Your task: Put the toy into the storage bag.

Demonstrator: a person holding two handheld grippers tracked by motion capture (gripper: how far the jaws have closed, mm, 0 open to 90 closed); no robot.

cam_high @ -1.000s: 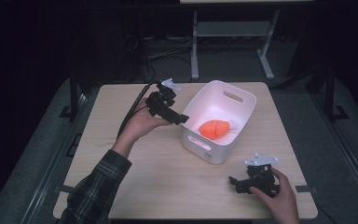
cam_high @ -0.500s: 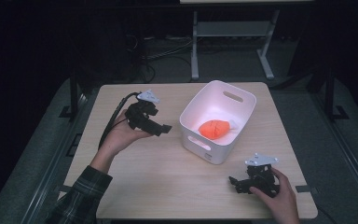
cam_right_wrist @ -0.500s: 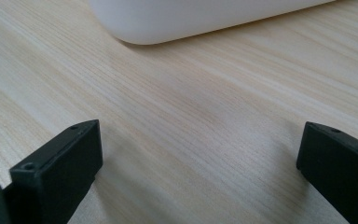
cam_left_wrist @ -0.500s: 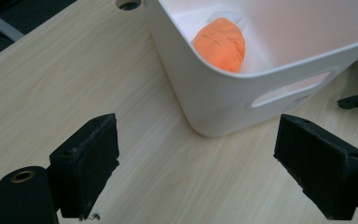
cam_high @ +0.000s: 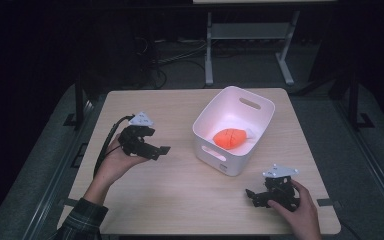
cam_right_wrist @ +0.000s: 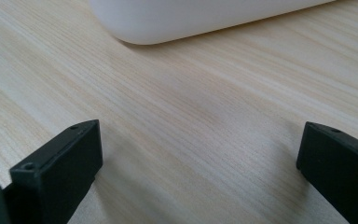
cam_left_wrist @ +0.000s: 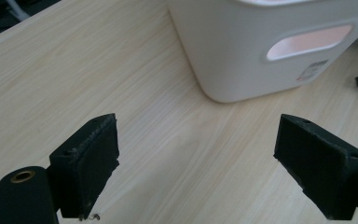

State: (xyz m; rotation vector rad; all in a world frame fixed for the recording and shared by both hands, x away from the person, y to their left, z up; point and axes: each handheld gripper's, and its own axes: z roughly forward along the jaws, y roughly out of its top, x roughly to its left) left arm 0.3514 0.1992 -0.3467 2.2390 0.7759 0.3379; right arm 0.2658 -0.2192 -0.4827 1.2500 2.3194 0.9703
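Lower right of the high view: right gripper (cam_high: 254, 196) low over the bench (cam_high: 180, 195), jaws apart, nothing between them, hand gripping it from behind. White bin (cam_high: 232, 127) sits just up-frame of it, orange toy (cam_high: 229, 137) lying inside, well clear of both jaws. Left gripper (cam_high: 161, 151) at centre-left, held off the surface on a raised palm, jaws apart, pointing at the bin's side. Beyond: light wood top, dark floor, metal frame legs (cam_high: 209, 45) at upper centre.

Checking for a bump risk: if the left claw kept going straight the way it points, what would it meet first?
Probably the white bin's near wall; only bare table lies between it and the open left claw.
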